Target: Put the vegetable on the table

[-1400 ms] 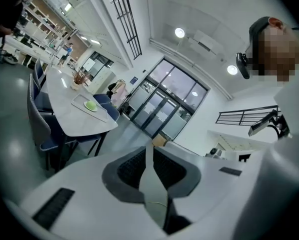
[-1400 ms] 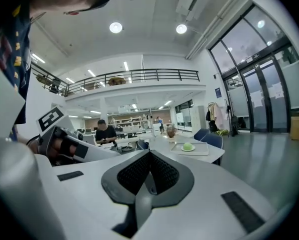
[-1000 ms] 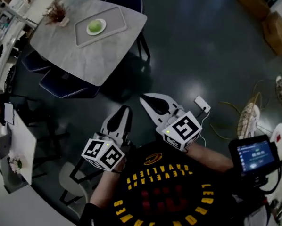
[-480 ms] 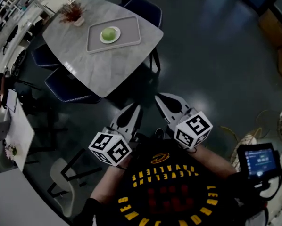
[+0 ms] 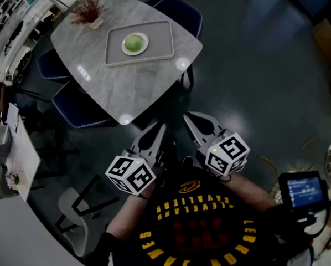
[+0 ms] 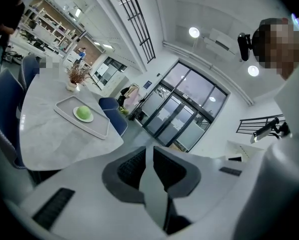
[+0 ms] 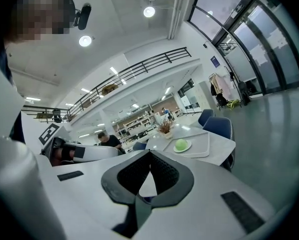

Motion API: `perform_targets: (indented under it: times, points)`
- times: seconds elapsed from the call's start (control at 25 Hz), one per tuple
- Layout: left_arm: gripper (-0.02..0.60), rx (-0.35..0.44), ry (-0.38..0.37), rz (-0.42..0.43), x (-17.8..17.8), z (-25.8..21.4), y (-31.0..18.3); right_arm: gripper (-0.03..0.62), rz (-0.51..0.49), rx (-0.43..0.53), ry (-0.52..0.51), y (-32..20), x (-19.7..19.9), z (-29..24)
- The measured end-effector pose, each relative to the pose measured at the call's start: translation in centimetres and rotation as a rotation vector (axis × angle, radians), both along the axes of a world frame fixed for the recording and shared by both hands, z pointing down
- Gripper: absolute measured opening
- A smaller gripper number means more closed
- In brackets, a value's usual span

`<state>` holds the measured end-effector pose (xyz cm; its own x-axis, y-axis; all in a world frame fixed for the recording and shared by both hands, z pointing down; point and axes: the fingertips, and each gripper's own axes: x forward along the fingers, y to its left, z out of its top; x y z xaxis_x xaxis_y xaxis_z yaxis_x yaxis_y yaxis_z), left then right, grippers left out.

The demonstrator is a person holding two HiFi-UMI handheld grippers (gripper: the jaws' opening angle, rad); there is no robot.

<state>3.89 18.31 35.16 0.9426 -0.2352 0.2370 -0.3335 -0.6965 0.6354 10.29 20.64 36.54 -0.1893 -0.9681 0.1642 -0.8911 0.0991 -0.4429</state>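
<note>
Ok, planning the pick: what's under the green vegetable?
A white plate, resting in a grey tray on the table. The vegetable covers the plate's middle, so anything there can't be seen.

Over the last second the table [image 5: 127, 87] has slid from the upper left of the head view toward its middle. It now lies nearer both grippers, and looks slightly larger, though the frame is dim. Tray [image 5: 161, 42] and vegetable [image 5: 134, 42] shifted with it. Left gripper [image 5: 161, 127] and right gripper [image 5: 189, 117] drifted a little rightward.
</note>
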Motion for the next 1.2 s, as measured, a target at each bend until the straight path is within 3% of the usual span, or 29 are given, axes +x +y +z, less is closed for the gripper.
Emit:
perform_targets:
  times: [0.6,0.92,1.2]
  points:
    - [0.049,-0.028,0.038,0.04,6.1,0.5,-18.5,0.005,0.092,-0.058,0.026,-16.9,6.9,0.5]
    - [0.049,-0.034,0.022,-0.031,5.3,1.0,-25.1,0.005,0.097,-0.098,0.027,-22.4,7.6,0.7]
    - [0.051,0.019,-0.064,-0.097,4.8,2.9,-28.0,0.006,0.061,-0.131,0.018,-25.5,8.1,2.5]
